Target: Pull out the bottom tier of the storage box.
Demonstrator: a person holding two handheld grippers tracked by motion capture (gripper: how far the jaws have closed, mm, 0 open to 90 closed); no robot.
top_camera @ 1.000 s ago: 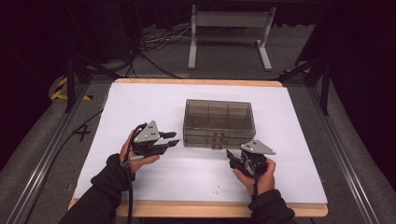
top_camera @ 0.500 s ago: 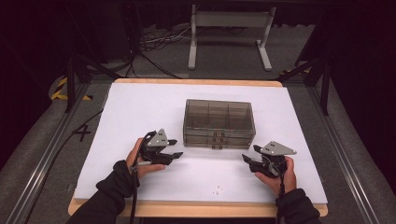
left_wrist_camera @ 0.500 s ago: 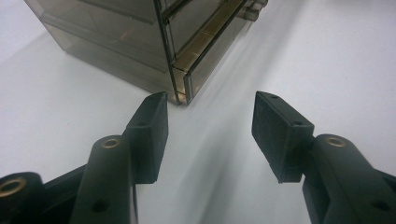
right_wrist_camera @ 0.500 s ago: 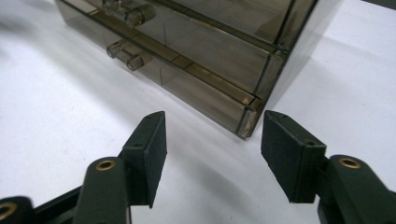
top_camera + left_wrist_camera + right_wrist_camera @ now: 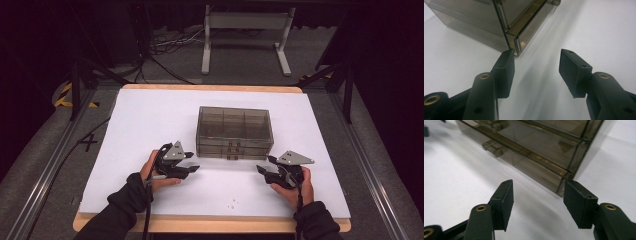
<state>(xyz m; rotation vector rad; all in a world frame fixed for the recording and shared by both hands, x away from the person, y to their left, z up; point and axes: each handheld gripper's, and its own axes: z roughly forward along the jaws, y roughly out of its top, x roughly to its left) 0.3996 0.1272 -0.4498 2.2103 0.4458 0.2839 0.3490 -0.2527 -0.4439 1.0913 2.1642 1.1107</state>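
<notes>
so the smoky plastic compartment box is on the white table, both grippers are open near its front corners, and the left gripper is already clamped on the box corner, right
Not quite. The left gripper is not clamped on the box: the left gripper view shows its jaws apart with bare white table between them, the corner just beyond one fingertip. The rest holds: the right gripper is open too, near the other front corner.

One smoky clear plastic box [image 5: 234,132] stands on the bench [image 5: 150,120], with two latches [image 5: 232,148] on its near wall. Through its lid three compartments show along the far row; the near row is too dim to count. Two grippers are over the bench's near edge: the left gripper [image 5: 192,162] and the right gripper [image 5: 264,165], one in each of two hands, each with two jaws.
</notes>
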